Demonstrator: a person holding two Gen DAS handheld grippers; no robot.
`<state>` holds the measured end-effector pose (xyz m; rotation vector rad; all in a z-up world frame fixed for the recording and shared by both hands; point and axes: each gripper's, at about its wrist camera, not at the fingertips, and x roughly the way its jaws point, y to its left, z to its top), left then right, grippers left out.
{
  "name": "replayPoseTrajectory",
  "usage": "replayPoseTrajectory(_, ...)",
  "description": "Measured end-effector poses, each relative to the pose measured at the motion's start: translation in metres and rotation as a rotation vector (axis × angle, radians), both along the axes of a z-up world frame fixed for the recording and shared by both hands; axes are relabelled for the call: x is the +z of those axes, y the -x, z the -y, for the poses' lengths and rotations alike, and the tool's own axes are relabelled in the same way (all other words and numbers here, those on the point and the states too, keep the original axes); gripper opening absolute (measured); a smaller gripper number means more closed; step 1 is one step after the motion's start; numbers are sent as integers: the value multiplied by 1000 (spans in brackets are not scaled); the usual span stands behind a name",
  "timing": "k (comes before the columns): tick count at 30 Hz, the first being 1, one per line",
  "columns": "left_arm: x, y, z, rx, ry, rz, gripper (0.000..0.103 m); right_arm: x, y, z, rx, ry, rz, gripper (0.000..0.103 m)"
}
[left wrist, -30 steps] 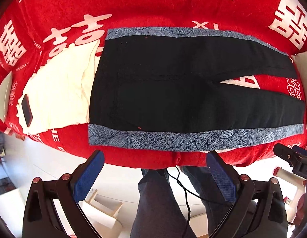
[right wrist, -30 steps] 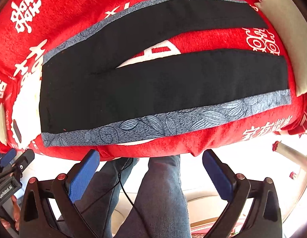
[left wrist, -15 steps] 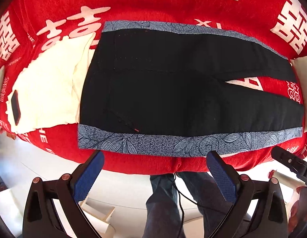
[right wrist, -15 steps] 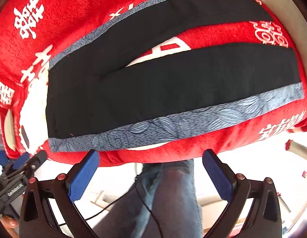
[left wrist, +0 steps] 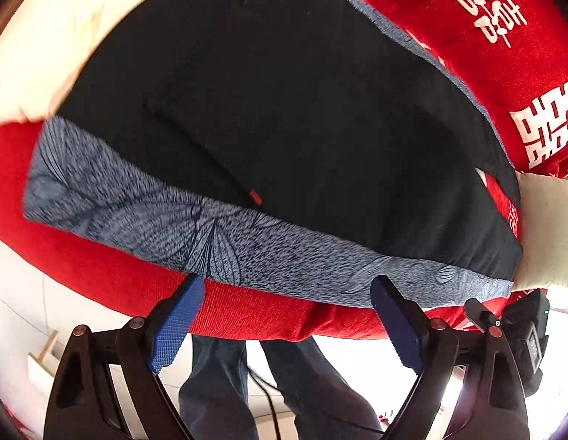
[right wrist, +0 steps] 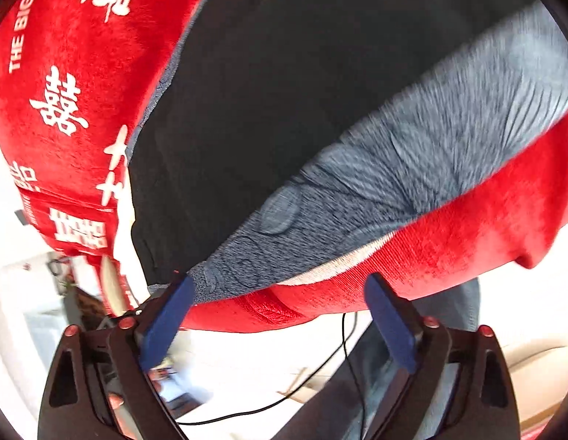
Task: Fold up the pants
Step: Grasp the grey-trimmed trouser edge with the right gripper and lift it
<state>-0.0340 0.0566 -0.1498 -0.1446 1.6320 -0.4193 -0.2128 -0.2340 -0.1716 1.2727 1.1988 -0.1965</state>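
Lying flat on the red cover (left wrist: 467, 18), the pants (left wrist: 284, 110) run out of frame, blurred; left gripper (left wrist: 287, 315) and right gripper (right wrist: 280, 311) jaws wide apart, empty.

Right hand-held gripper (right wrist: 278, 289) jaws spread wide at pants' (right wrist: 284, 91) near edge. Grey patterned side band (right wrist: 412, 154) runs toward 2 o'clock across red blanket (right wrist: 82, 73).
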Motion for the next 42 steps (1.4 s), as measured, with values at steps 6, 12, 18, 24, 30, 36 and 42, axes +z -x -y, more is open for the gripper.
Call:
replayPoseTrajectory(6,-12,7,3,9,41,-13,93,-19,11,0,-51,-54,94,89)
replayPoseTrajectory(12,-21,6,8,-1,66,-24,93,-16,13,1,-122,-83,195,84)
replayPoseTrajectory(18,-27,4,15,17,91,-52,93,-27,11,5,-223,-175,243,78)
replayPoseTrajectory(24,-24,3,14,70,161,-85,94,-26,0,13,-294,-259,241,8)
replayPoseTrajectory(30,-25,-10,10,209,253,-119,94,10,-9,18,-252,-262,304,8)
replayPoseTrajectory(36,-29,-30,-11,330,253,-97,44,16,-4,19,-258,-277,300,8)
replayPoseTrajectory(42,-1,-47,-8,224,223,-14,25,17,-6,20,-227,-213,221,8)
